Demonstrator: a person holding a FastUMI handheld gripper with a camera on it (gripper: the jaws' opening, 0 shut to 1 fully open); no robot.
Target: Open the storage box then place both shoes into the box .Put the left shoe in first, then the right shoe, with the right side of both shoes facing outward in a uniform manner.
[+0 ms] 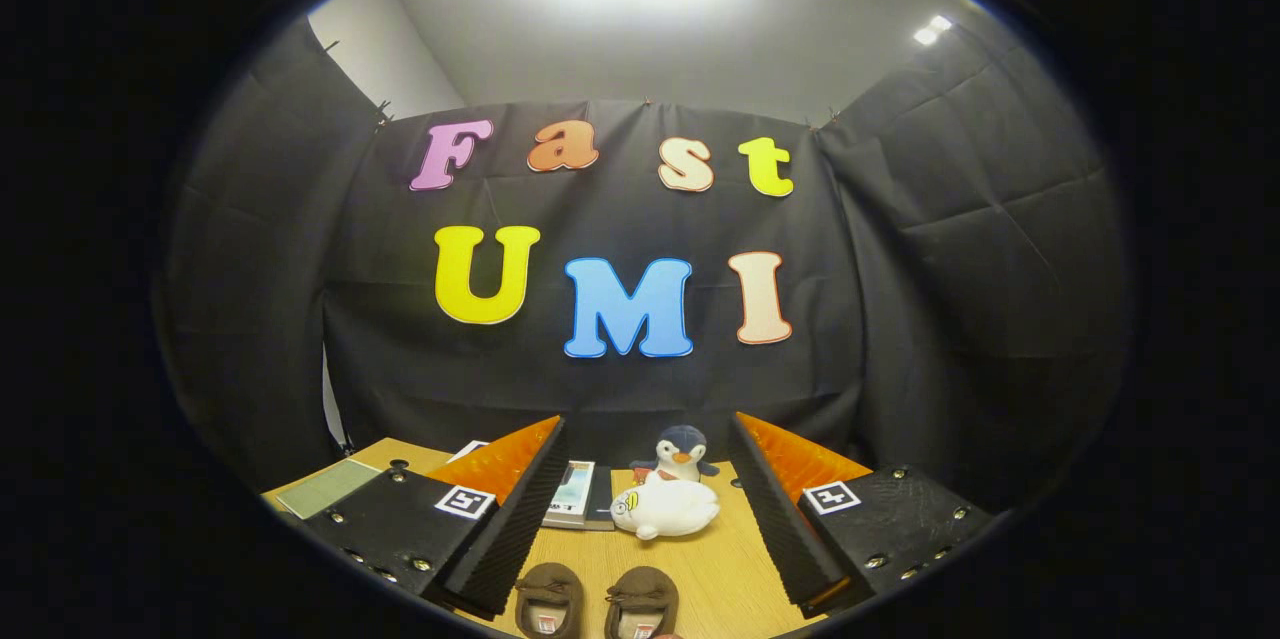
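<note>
Two brown shoes are sitting side by side on the wooden table, right under my tool and between its two fingers. I'm calling them the left-hand shoe and the right-hand shoe by where they lie from my view; which foot each fits I can't tell from here. Their openings are facing up and toward me, and the long axis of each is running roughly along the fingers' forward direction, toes pointing away from me.

I'm holding the gripper wide open, gripping nothing, fingers spread well apart, with the shoes near the finger bases rather than the tips. So the tool is pointing over and past the shoes, not at them.

Beyond the shoes a white plush toy is lying on the table between the fingers, a penguin toy standing just behind it. A small boxed item is lying just beside the left finger, and a greenish flat mat is resting on the table's far left.

A storage box I'm not making out with any certainty, so I'm judging the task as not started: box still to open. The shoes lie below and behind the fingertips, so reaching either means pulling back and tilting down.
</note>
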